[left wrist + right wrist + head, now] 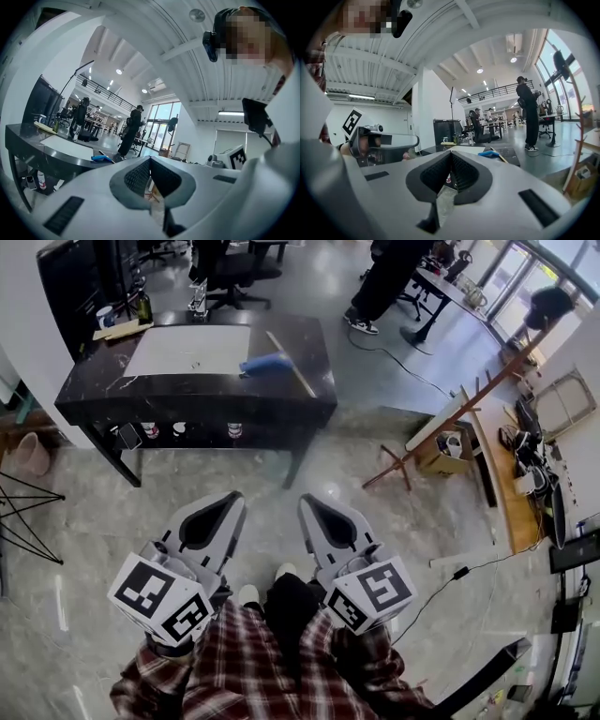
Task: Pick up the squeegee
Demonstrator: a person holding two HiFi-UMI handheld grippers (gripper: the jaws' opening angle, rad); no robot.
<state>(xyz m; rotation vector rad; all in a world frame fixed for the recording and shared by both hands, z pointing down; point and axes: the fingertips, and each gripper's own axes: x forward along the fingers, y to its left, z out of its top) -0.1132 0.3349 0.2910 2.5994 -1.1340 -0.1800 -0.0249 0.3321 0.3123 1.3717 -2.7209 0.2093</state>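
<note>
Checking task status, nearest items first: what condition are the tools in? (Inspector)

The left gripper [234, 498] is a white plastic two-jaw tool with a black-and-white marker cube. Its jaws are clenched tip to tip with nothing between them. The right gripper [309, 501] is of the same build, and its jaws are also pressed together and empty. Both are held close to the body above the red plaid sleeves [234, 662], pointing roughly level toward the work area. (Technician)

What lies beyond them? (Inspector)

First comes a stretch of pale grey polished stone floor [244, 465]. Beyond it stands a dark, glossy rectangular table [187, 411] with a large white sheet [187, 351] laid flat on its top. (Technician)

Where is the task item? (Inspector)

The squeegee [265, 363] has a bright blue head and a long, slim, pale wooden handle. It lies flat on the right part of the tabletop, just beside the right edge of the sheet. The handle runs diagonally, with its near end toward the front right corner of the table. How head and handle join cannot be resolved at this range. Each gripper view also shows the squeegee [102, 158] [490, 153] as a small blue shape on the table, well apart from the jaws. (Technician)

How far along is the task? (Inspector)

By my assessment the pickup has not yet begun, and no contact has been made. Four steps are left: close the distance to the table, release one pair of jaws, clamp the handle, and lift. The slim handle looks like the easier part to grasp. (Technician)
</note>
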